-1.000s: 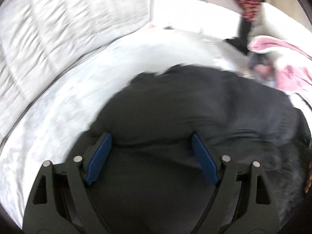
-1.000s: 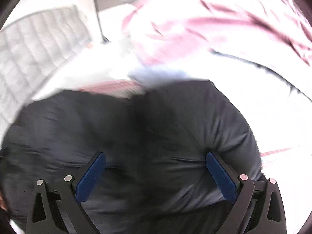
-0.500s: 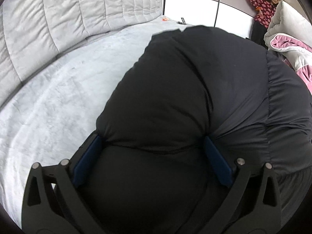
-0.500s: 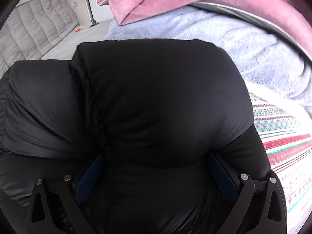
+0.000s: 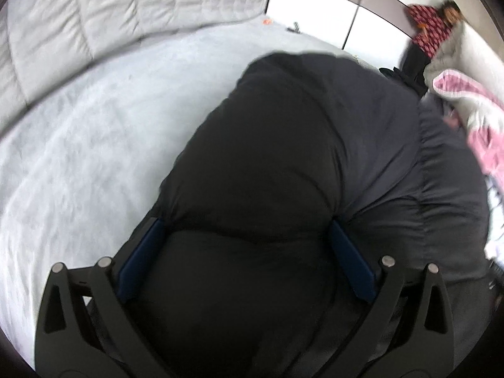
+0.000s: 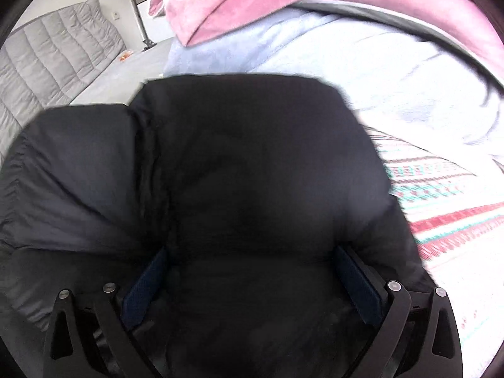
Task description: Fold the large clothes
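Observation:
A black puffy jacket [image 5: 283, 141] lies folded on the light grey bed cover [image 5: 78, 157] and fills most of both views. My left gripper [image 5: 245, 223] points down onto it with its jaws wide open. A thick bulge of the jacket swells up between its blue pads [image 5: 349, 261]. My right gripper [image 6: 252, 250] stands just as wide over the jacket [image 6: 252, 157], whose padding fills the gap between its pads [image 6: 356, 283]. Neither gripper pinches the cloth. The jacket hides the bed beneath it.
A grey quilted backrest [image 5: 126, 9] runs along the far left. A pink blanket [image 6: 283, 0] lies heaped on the right over a pale blue one [image 6: 378, 72]. A striped patterned cloth [image 6: 441, 195] is beside the jacket. A person in a red patterned top [image 5: 431, 28] stands far back.
The left pads stand wider apart than a second ago. Both grippers have come down closer onto the jacket, which now bulges between their fingers. The views have shifted a little since half a second ago.

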The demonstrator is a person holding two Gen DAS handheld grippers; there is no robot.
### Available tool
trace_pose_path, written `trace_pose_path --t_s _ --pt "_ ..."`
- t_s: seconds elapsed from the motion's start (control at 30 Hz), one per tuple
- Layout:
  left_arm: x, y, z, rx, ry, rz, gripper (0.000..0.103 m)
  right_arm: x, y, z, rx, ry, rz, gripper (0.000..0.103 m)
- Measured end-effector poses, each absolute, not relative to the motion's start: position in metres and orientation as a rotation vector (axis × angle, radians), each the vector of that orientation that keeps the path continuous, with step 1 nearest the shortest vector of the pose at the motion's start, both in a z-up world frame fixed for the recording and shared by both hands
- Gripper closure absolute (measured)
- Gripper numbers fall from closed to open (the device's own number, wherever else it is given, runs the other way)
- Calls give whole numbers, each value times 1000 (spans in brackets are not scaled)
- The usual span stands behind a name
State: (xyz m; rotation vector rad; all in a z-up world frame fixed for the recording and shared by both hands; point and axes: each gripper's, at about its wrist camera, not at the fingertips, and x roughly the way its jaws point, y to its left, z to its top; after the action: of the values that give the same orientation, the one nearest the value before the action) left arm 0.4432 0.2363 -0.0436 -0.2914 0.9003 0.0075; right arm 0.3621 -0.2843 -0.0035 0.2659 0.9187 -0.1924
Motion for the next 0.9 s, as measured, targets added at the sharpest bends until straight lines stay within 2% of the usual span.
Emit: trace_pose_path --t_s 0.07,0.17,0.23,0.33,0.53,0.67,0.9 --pt "435 245 -22 -381 889 -9 0 327 -293 17 344 848 -155 0" --pt "415 227 19 -314 787 -22 0 262 -308 35 440 801 -157 0" --pt "401 185 49 -170 710 -85 0 212 -321 38 549 755 -147 0" --pt "391 111 65 26 675 -202 0 150 -334 23 715 683 -184 0" --pt "430 3 17 258 824 -239 0 96 -334 -51 994 690 -195 0" --pt "454 -1 -12 243 871 -209 0 90 -325 -75 1022 661 -181 0" --pt "457 0 -24 223 891 -209 0 149 -293 -74 929 611 -99 0"
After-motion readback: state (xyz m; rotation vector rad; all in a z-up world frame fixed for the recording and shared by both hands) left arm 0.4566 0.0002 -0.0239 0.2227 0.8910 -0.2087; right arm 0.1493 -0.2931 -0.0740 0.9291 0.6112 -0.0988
